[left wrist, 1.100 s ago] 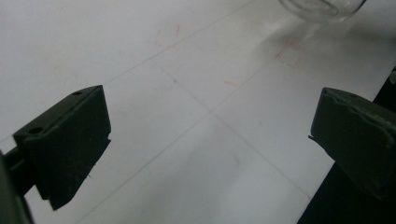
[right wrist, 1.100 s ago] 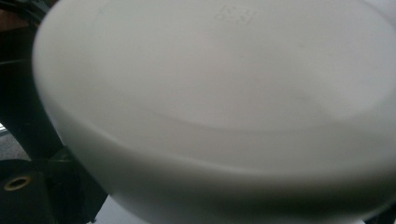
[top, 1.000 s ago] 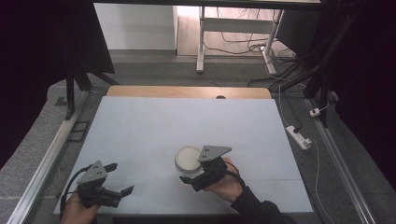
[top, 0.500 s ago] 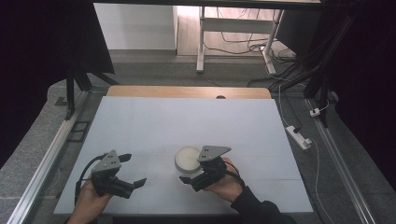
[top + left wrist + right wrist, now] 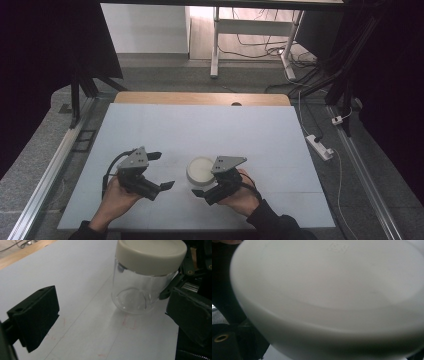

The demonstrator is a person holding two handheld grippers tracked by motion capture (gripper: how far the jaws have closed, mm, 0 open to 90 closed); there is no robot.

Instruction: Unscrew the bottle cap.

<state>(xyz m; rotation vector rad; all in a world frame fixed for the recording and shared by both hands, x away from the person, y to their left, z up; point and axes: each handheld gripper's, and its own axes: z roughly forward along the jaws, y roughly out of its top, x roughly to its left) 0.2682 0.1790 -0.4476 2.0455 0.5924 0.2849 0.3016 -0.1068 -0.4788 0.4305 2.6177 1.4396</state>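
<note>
A clear jar (image 5: 136, 291) with a cream lid (image 5: 200, 169) stands upright on the white table (image 5: 210, 127), near the front middle. My right gripper (image 5: 206, 181) is shut on the jar from the right, one black jaw pressed to the glass. Seen close in the right gripper view, the lid (image 5: 332, 290) is blurred. My left gripper (image 5: 162, 171) is open a short way left of the jar, with its jaws pointing at it. In the left gripper view its two black fingers (image 5: 35, 315) stand wide apart, with bare table between them and the jar just beyond.
A wooden strip (image 5: 200, 98) runs along the table's far edge. A power strip (image 5: 318, 146) lies on the floor to the right. Faint red marks (image 5: 128, 323) show on the table surface in front of the jar.
My left gripper has moved right and forward from the front left corner toward the jar. The right gripper and the jar have stayed in place.
</note>
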